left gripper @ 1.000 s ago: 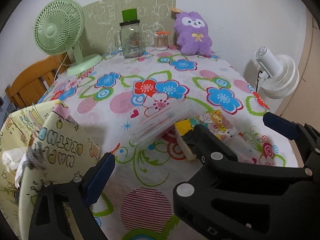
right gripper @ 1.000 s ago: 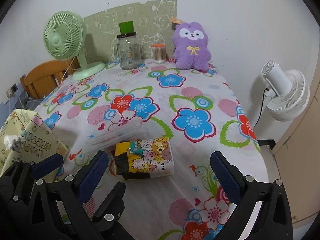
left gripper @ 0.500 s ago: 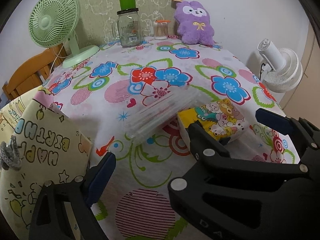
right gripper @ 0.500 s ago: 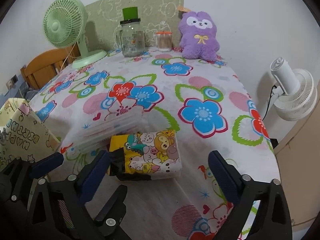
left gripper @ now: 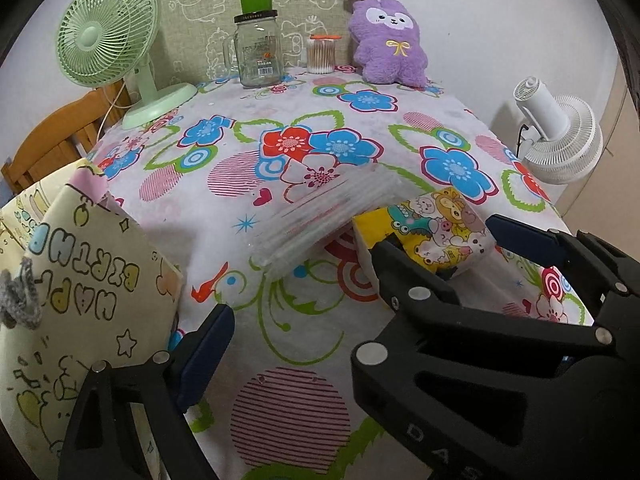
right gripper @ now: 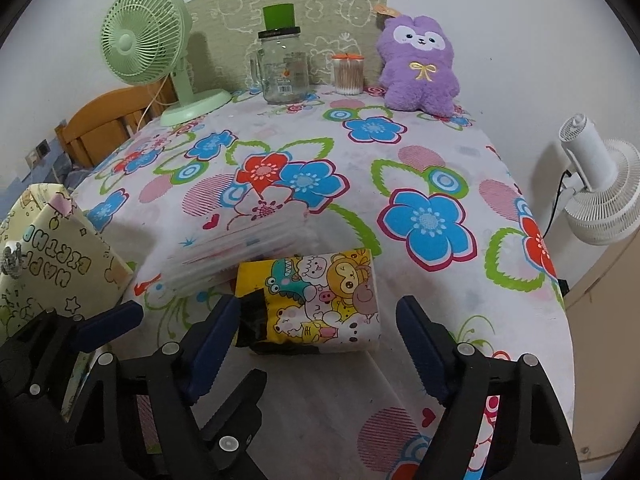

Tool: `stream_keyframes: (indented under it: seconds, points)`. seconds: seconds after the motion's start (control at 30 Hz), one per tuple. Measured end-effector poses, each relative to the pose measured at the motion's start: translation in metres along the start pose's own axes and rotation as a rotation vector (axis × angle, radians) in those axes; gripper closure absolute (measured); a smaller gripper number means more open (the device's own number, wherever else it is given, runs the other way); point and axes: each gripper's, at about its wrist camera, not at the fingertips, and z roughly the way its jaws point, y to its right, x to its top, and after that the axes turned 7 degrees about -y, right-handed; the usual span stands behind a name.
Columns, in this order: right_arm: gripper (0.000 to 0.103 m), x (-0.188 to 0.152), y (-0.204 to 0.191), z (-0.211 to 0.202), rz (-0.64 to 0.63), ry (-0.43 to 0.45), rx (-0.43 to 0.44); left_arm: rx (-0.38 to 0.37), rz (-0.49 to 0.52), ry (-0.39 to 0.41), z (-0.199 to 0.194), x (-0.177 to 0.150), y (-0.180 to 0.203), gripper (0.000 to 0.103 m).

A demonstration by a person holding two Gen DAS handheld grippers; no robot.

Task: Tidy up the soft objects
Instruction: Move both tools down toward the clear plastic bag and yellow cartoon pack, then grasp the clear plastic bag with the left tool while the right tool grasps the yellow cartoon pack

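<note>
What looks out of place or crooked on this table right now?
Nothing is spilled or broken. The cartoon-print tissue pack lies at a slant beside the clear stack of flat bags, which also sits skewed to the table edge. A black patch on the pack's near end could be a tear; unclear.

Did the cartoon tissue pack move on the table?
No. The tissue pack still lies beside the clear plastic stack, on the same spot of the tablecloth; only the camera shifted.

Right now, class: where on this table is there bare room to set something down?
Free: the middle cloth between the clear stack and the jar; also the right side. Crowded: the near edge, around the tissue pack, gift bag and right gripper.
</note>
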Motion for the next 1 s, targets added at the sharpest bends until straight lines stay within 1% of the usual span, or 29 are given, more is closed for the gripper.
stream_keyframes:
  seconds: [0.27, 0.53, 0.57, 0.63, 0.77, 1.0]
  points:
    - [0.020, -0.004, -0.003, -0.005, -0.008, -0.005, 0.021, 0.012, 0.001, 0.005, -0.007, -0.006, 0.000, 0.012]
    - [0.020, -0.004, 0.000, 0.005, -0.005, -0.029, 0.040, 0.030, 0.004, -0.019, 0.000, -0.006, 0.001, 0.012]
    - [0.024, -0.004, 0.000, 0.007, -0.005, -0.033, 0.047, 0.031, 0.005, -0.020, 0.000, -0.006, 0.002, 0.012]
    - [0.026, -0.004, 0.000, 0.008, -0.005, -0.036, 0.054, 0.032, 0.009, -0.021, -0.001, -0.005, 0.003, 0.012]
    - [0.028, -0.005, 0.002, 0.004, -0.004, -0.025, 0.051, 0.039, 0.023, -0.010, -0.004, -0.005, 0.006, 0.012]
    - [0.028, -0.004, 0.010, -0.014, 0.015, 0.018, 0.018, 0.048, 0.066, 0.033, -0.017, 0.002, 0.017, 0.012]
